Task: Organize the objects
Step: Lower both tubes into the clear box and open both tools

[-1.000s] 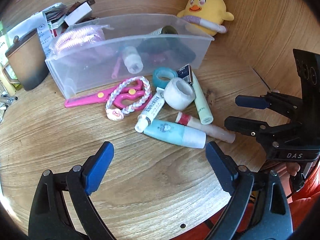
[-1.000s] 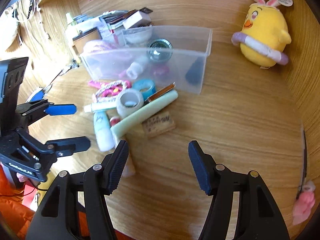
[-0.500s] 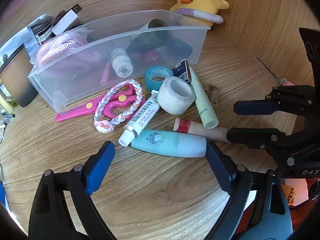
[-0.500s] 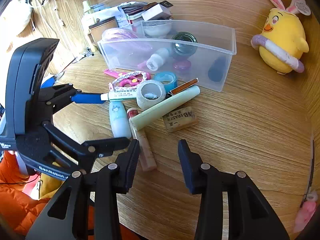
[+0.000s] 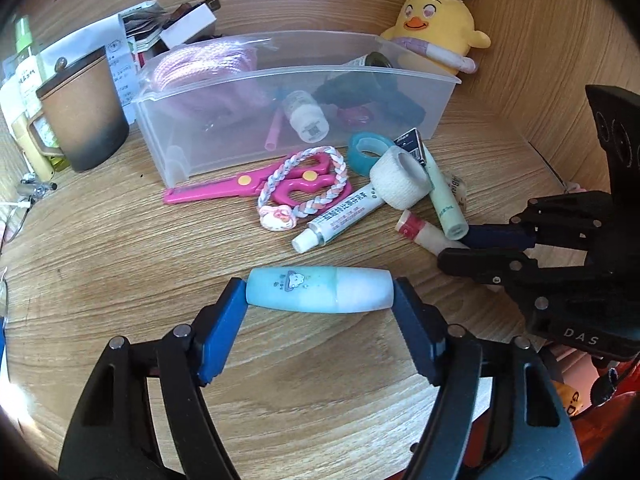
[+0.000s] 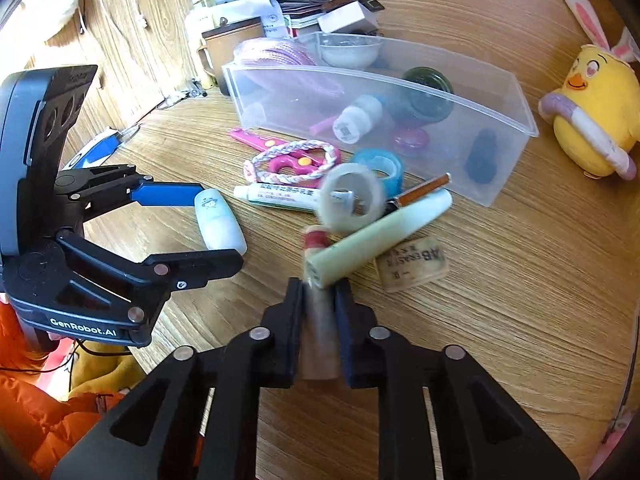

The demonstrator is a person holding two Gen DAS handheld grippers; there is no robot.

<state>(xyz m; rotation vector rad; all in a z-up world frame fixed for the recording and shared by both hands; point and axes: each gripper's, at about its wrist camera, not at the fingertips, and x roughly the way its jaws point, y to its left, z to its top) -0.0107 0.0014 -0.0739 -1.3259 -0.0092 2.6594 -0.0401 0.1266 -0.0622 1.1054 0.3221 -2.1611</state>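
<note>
Pale-blue tube (image 5: 319,289) with cloud print; beige stick (image 6: 320,336), red-banded.

table (image 5: 120,280): wood grain, smooth, slight sheen; bin (image 5: 304,136): clear frosted plastic; scissors (image 5: 224,190): glossy pink plastic; chick toy (image 5: 436,28): yellow plush cloth; bracelet (image 5: 320,196): braided cord

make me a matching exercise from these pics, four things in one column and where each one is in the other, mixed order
Things:
1. blue tube
2. beige stick
3. pink rope
4. pink scissors

Places:
A. inside the clear bin
B. on the desk in front of the bin
C. between the closing left gripper's fingers
D. clamped in the right gripper

Pairs: 1-C, 2-D, 3-A, 4-B
</note>
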